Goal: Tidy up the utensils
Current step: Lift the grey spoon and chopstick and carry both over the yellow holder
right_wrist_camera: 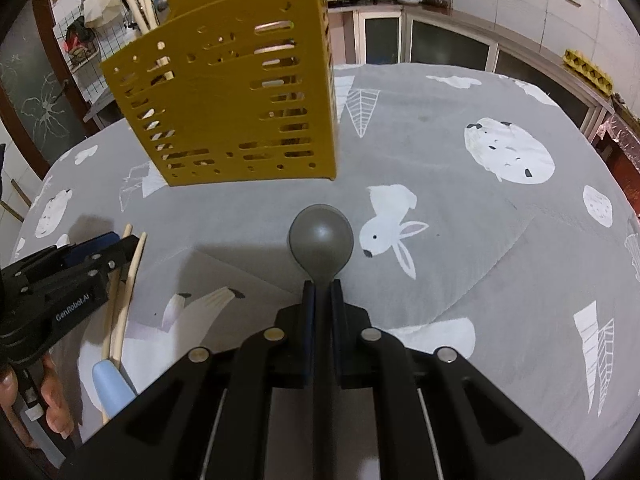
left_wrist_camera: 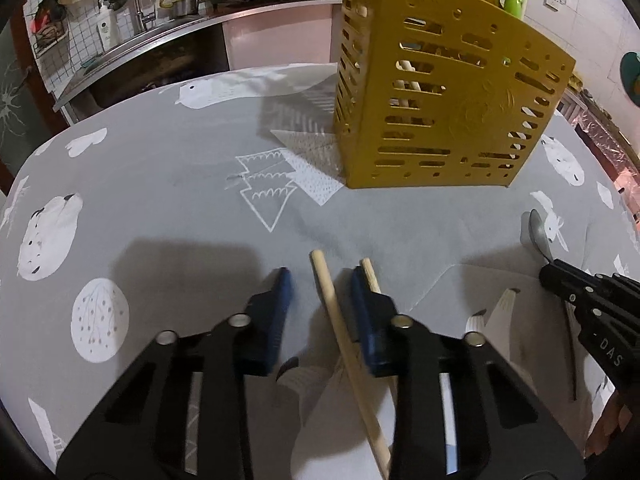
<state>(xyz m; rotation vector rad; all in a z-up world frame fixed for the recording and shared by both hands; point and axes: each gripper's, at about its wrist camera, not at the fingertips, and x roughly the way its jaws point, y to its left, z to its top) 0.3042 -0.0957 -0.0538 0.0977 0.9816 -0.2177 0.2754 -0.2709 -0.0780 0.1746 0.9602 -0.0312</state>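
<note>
In the left wrist view, the left gripper (left_wrist_camera: 320, 280) fills the lower half of the frame with its blue-padded tongs apart. One wooden chopstick (left_wrist_camera: 340, 328) runs between them without either pad pressing on it; its lower end is cut off at the bottom edge. A second chopstick (left_wrist_camera: 370, 274) shows only as a tip past the right pad, the rest hidden behind that finger.

The yellow utensil holder (left_wrist_camera: 444, 120) stands upright on the grey tablecloth (left_wrist_camera: 180, 184) in the upper right of that frame; its top is cropped, and pale sticks inside show only through the slots.

In the right wrist view, the right gripper (right_wrist_camera: 321, 284) at lower centre has its tongs clamped together on the neck of a grey spoon (right_wrist_camera: 321, 240). The bowl lies just beyond the tips, below the holder; the handle is hidden between the fingers.

At the lower left of that view, a pale blue handle (right_wrist_camera: 110, 388) lies partly covered by the gripper body, and fingers of a hand (right_wrist_camera: 52, 396) are cut off by the frame edge.
</note>
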